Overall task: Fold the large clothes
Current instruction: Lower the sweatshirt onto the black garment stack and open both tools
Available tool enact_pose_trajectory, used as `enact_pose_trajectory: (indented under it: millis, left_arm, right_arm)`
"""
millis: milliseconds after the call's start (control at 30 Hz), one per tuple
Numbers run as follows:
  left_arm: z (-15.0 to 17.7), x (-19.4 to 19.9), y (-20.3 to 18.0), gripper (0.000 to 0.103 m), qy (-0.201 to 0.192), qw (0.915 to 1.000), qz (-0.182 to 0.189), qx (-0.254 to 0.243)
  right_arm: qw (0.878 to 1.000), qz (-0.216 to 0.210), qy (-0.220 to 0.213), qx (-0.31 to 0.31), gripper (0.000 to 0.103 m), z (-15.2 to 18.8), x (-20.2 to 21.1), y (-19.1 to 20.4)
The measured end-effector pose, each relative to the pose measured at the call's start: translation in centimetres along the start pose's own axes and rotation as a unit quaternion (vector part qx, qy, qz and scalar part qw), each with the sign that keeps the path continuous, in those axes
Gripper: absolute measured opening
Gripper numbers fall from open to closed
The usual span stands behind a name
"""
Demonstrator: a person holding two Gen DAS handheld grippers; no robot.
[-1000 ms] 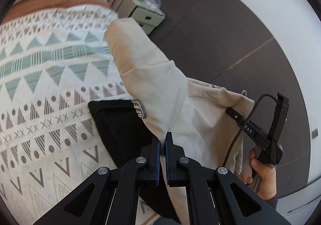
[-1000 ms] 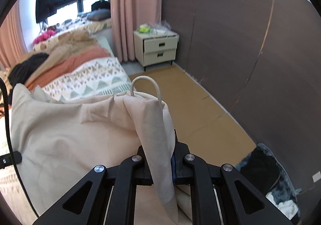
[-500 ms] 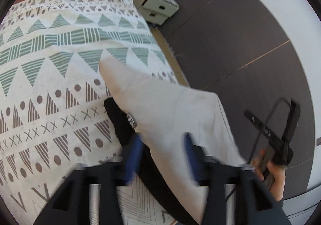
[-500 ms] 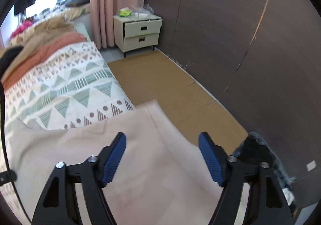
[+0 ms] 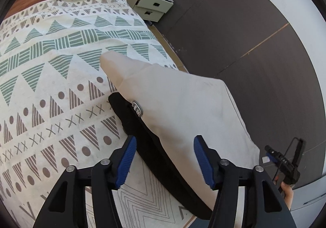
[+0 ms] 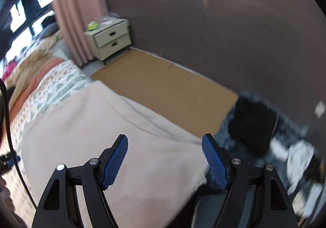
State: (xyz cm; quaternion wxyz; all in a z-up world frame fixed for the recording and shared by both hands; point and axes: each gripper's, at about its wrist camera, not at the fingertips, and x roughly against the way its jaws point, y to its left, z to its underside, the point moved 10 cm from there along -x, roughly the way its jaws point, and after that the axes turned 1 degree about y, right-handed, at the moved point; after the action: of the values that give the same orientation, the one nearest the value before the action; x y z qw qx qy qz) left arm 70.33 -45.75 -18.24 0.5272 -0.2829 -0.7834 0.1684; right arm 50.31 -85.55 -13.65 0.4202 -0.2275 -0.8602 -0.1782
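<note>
A beige garment (image 5: 183,110) lies spread flat on the patterned bed cover (image 5: 51,65), over a black garment (image 5: 130,118) that sticks out along its left edge. My left gripper (image 5: 165,138) hovers just above both; its jaws are closing, with the cloth below them and the pads touching nothing. In the right wrist view the same beige garment (image 6: 101,126) reaches to the bed's edge. My right gripper (image 6: 165,136) stands open above its near right corner, holding nothing. This view is blurred by motion.
A cream nightstand (image 5: 150,4) stands by the pink curtain (image 6: 71,14) at the head of the bed. Brown floor (image 6: 163,89) runs between the bed and a dark wall panel. A heap of dark and white clothes (image 6: 264,136) lies on the floor at the right.
Both grippers were shut on the lifted beige garment; both have let go and it now lies flat on the bed. The right gripper has swung right and rolled.
</note>
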Motion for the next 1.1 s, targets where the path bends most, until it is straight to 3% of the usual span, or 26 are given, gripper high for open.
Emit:
enact_pose_trajectory:
  millis: [100, 267, 300, 333, 400, 500, 667, 833, 967, 1100]
  left_arm:
    - [0.2, -0.7, 0.0, 0.048, 0.006, 1.0, 0.0, -0.008]
    - [0.5, -1.9, -0.1, 0.044, 0.01, 0.9998, 0.013, -0.009]
    - [0.5, -2.0, -0.2, 0.044, 0.009, 0.9998, 0.015, -0.011]
    - [0.4, -2.2, -0.2, 0.044, 0.007, 0.9998, 0.017, -0.012]
    - [0.0, -2.9, -0.2, 0.044, 0.006, 0.9997, 0.019, -0.01]
    - [-0.6, -3.8, -0.6, 0.042, 0.007, 0.9997, 0.021, -0.01]
    - [-1.3, -4.8, -1.4, 0.042, -0.003, 0.9997, 0.014, -0.021]
    - [-1.6, -4.4, -2.1, 0.046, -0.01, 0.9994, 0.004, -0.034]
    - [-1.8, -2.7, -2.0, 0.066, -0.021, 0.9993, 0.002, -0.03]
    - [-1.7, -0.4, -2.1, 0.08, -0.04, 0.9979, -0.018, -0.048]
  right_arm:
    - [0.997, -0.03, 0.029, -0.059, 0.074, 2.1, -2.3, -2.8]
    - [0.988, -0.087, 0.044, -0.117, 0.074, 4.1, -4.6, -4.1]
    - [0.988, -0.086, 0.046, -0.121, 0.067, 4.3, -5.1, -4.1]
    - [0.988, -0.088, 0.047, -0.12, 0.045, 4.4, -5.5, -4.1]
    - [0.987, -0.092, 0.047, -0.121, 0.018, 4.7, -6.1, -4.8]
    - [0.985, -0.102, 0.028, -0.137, 0.01, 4.0, -6.3, -5.2]
    - [0.989, -0.07, -0.002, -0.132, 0.008, 2.6, -6.2, -5.2]
    - [0.989, -0.046, -0.004, -0.138, 0.008, 2.5, -6.8, -5.9]
    - [0.99, -0.031, -0.001, -0.137, 0.009, 2.9, -6.6, -6.3]
    - [0.992, 0.017, 0.001, -0.122, 0.042, 3.4, -5.0, -7.3]
